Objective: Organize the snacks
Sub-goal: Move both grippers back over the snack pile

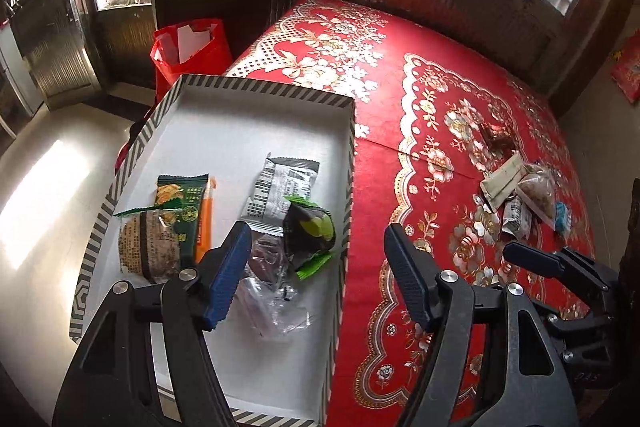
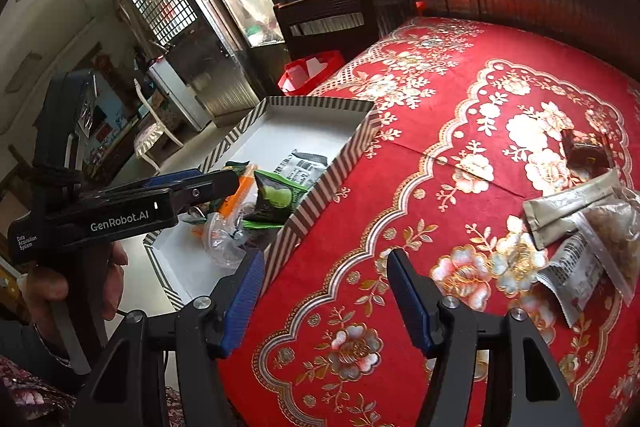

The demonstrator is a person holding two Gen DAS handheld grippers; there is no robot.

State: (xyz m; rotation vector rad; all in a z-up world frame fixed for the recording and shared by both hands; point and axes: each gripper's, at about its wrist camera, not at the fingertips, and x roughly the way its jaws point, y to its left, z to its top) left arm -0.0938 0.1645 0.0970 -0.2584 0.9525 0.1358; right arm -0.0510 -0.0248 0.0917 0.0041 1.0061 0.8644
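Far left, a hand (image 2: 76, 287) gripped the handle of the left gripper (image 1: 316, 267), and its jaws stood apart with nothing between them, hanging over the near end of the striped box (image 1: 352, 147). That box, white inside with a grey-and-white striped rim, sat at the left edge of the tabletop (image 1: 400, 307) under its red floral cloth.

Inside the box, working across: a round brown cake in a clear wrapper (image 1: 148, 247) lay at the left, touching a dark green packet (image 1: 184, 199) with an orange stick (image 1: 206, 227) just beside it. Then came a white printed sachet (image 1: 280, 187), and overlapping its lower corner a black pack with a green picture (image 1: 310, 231). Below those a crumpled clear wrapper (image 1: 272, 299) lay loose on the white floor of the box. Behind the box, off the tabletop, a red bag (image 1: 188, 51) stood open.

Moving right, the right gripper (image 2: 324, 291) hovered above bare cloth just beside the box's right wall, jaws parted, empty, touching no snack.

Further right, well apart from the box, the unsorted snacks lay in a cluster: a small dark brown piece (image 2: 588, 155) at the back, a beige flat sachet (image 2: 572, 207) in front of it, a clear bag of brown bits (image 2: 616, 231) overlapping that, and a white printed packet (image 2: 572, 275) nearest the camera.
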